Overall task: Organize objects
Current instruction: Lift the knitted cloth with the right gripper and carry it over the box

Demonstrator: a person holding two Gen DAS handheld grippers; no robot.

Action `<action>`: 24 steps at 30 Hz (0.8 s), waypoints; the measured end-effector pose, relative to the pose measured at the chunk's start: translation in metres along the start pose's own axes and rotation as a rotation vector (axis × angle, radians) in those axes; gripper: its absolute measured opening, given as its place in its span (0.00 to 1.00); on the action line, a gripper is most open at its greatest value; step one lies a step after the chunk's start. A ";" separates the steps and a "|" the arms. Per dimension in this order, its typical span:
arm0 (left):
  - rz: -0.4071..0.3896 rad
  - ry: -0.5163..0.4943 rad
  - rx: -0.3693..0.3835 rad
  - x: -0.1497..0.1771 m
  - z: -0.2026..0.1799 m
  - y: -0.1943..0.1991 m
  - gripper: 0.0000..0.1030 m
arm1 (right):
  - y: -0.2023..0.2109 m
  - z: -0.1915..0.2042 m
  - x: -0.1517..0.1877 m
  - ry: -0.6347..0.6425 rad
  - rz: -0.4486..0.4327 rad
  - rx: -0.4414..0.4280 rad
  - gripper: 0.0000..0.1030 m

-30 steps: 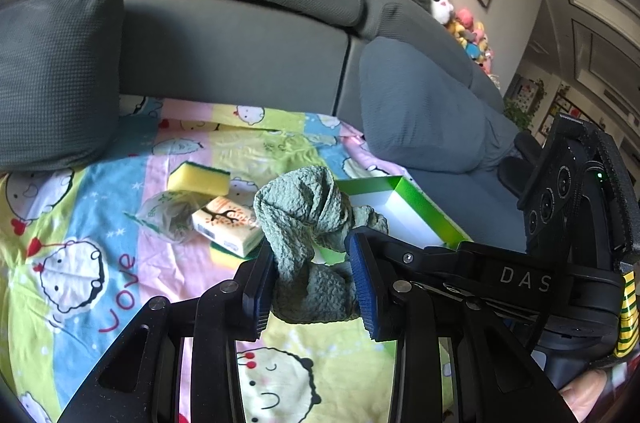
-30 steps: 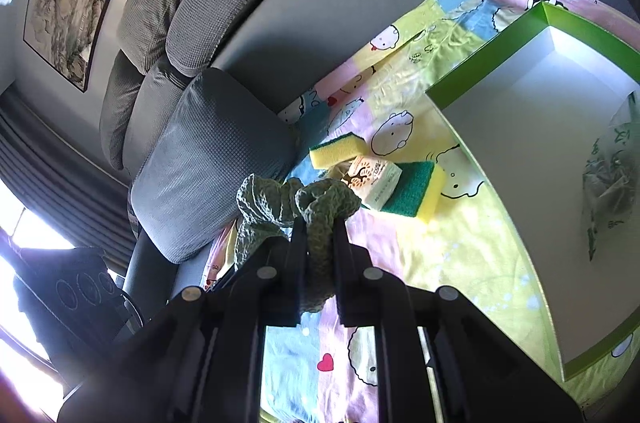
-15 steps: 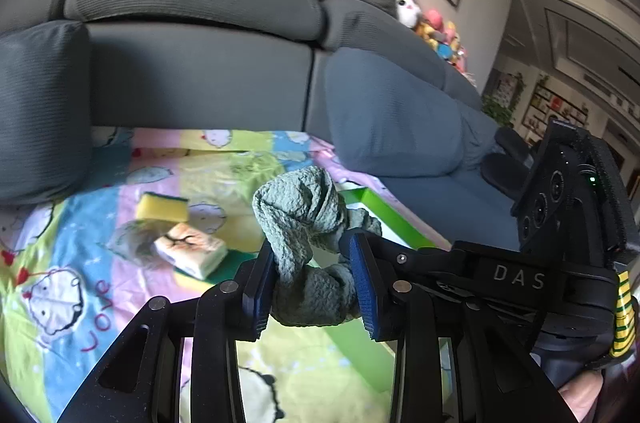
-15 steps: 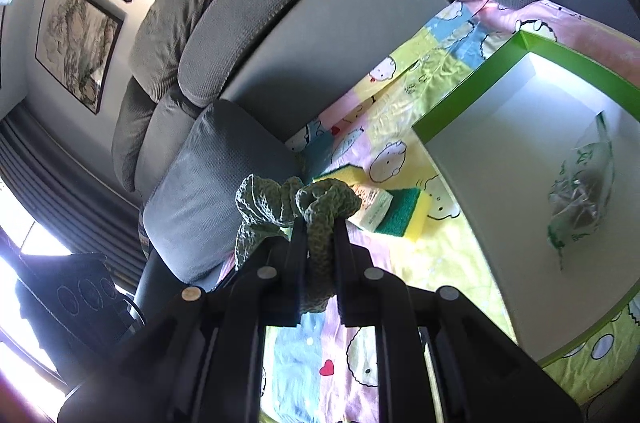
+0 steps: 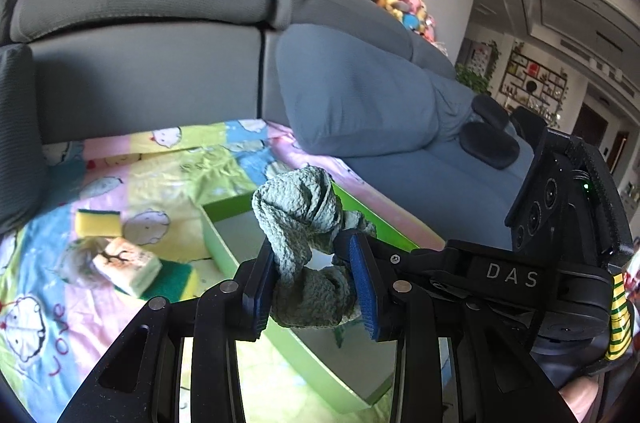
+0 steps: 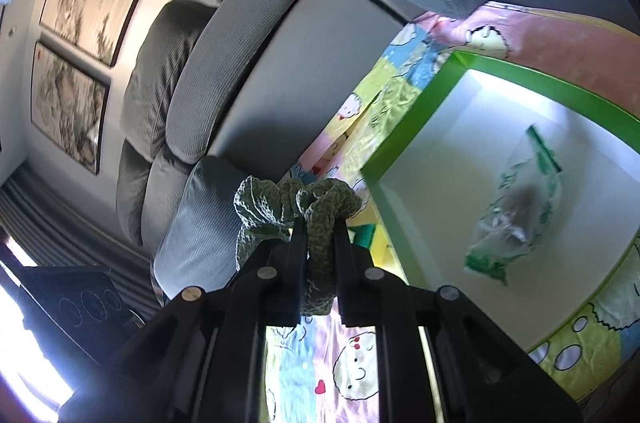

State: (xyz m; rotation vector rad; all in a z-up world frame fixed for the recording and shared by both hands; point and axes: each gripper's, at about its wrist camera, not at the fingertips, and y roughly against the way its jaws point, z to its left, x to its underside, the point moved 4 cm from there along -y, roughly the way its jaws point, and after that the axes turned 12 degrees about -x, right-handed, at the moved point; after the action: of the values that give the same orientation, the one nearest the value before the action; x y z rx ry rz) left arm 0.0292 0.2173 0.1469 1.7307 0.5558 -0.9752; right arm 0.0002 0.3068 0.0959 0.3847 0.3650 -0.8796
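Observation:
Both grippers are shut on one crumpled green cloth (image 5: 304, 223), which also shows in the right wrist view (image 6: 320, 219). My left gripper (image 5: 314, 283) holds its bulk above the green-rimmed white box (image 5: 218, 243). My right gripper (image 6: 320, 255) pinches a fold of it; the box (image 6: 404, 139) lies to the right and holds a clear green-printed bag (image 6: 520, 215). Two yellow-green sponges (image 5: 98, 223) (image 5: 180, 277) and a small tissue pack (image 5: 128, 263) lie left of the box on the cartoon blanket (image 5: 48, 303).
A grey sofa back (image 5: 144, 79) and blue-grey cushion (image 5: 360, 95) stand behind the blanket. A crumpled clear bag (image 5: 76, 261) lies by the tissue pack. Plush toys (image 5: 400, 3) sit on the sofa's far end. A dark cushion (image 5: 16, 135) lies at left.
Both grippers have carried the cloth rightward and over the green box. The sponges and tissue pack now lie further left in the left wrist view.

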 end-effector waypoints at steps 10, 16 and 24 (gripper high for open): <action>0.079 -0.005 0.076 0.009 -0.020 -0.030 0.34 | 0.017 -0.031 -0.011 -0.076 -0.048 0.061 0.13; 0.132 0.013 0.120 0.017 -0.027 -0.046 0.34 | 0.024 -0.050 -0.015 -0.108 -0.066 0.130 0.13; 0.179 0.009 0.164 0.022 -0.040 -0.057 0.34 | 0.033 -0.065 -0.019 -0.136 -0.093 0.189 0.13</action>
State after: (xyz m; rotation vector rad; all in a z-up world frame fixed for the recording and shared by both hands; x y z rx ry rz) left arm 0.0127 0.2736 0.1033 1.8952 0.3275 -0.9063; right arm 0.0059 0.3690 0.0539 0.4822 0.1752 -1.0292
